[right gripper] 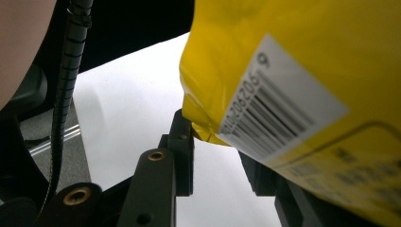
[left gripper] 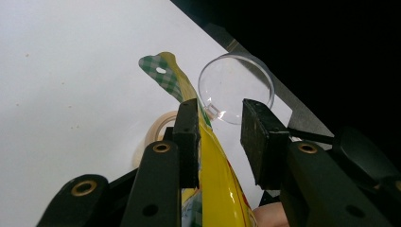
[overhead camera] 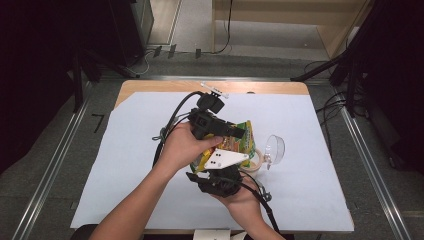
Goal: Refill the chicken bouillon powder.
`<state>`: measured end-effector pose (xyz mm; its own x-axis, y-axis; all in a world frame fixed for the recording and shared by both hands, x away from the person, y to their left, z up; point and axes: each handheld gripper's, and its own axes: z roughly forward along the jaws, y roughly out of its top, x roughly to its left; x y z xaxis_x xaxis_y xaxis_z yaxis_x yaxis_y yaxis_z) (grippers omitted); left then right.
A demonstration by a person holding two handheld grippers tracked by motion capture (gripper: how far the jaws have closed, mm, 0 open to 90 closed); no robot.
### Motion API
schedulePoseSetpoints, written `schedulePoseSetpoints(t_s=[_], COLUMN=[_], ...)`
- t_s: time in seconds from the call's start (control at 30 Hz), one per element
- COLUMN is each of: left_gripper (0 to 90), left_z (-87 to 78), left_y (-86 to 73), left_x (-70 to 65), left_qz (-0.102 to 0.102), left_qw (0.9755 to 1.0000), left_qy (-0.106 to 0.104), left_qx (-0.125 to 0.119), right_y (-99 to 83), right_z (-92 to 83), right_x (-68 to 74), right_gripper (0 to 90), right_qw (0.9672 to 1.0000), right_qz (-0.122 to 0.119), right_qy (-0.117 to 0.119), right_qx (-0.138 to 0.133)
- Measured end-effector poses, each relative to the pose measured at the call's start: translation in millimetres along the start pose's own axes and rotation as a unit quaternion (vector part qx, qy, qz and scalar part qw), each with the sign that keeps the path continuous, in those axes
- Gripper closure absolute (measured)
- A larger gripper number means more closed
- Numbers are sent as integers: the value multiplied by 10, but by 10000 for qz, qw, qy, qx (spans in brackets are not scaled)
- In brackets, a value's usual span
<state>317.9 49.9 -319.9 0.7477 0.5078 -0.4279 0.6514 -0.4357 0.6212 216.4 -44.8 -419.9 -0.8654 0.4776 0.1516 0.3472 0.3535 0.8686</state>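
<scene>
Currently, a yellow snack bag (left gripper: 215,189) is being held above the desk (overhead camera: 130,165) between both tongs. The left tongs (left gripper: 220,137) are standing parted, one pad touching the bag. Whether the right tongs (right gripper: 217,161) are being clenched on its lower corner cannot be told. A clear dome lid (left gripper: 236,87) and a tape roll (left gripper: 158,130) are lying just beyond.

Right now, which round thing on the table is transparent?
The clear dome lid, right of the yellow bag. The tape roll beside it is opaque and beige.
</scene>
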Motion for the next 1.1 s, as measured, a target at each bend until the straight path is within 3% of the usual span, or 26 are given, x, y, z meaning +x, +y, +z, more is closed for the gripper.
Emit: schedulePoseSetpoints(t_s=[0.93,1.1], left_gripper=[686,685], left_z=[8,-27], left_y=[5,6], left_x=[23,6], left_qz=[-33,-2], left_qw=[10000,9999], left_qy=[-23,-32], left_qx=[-5,-109], right_y=[8,30], right_z=[-4,-20], right_x=[-16,-15], right_gripper=[693,693], right_qw=[10000,10000], right_qz=[54,-14], right_qy=[26,7], right_qx=[47,61])
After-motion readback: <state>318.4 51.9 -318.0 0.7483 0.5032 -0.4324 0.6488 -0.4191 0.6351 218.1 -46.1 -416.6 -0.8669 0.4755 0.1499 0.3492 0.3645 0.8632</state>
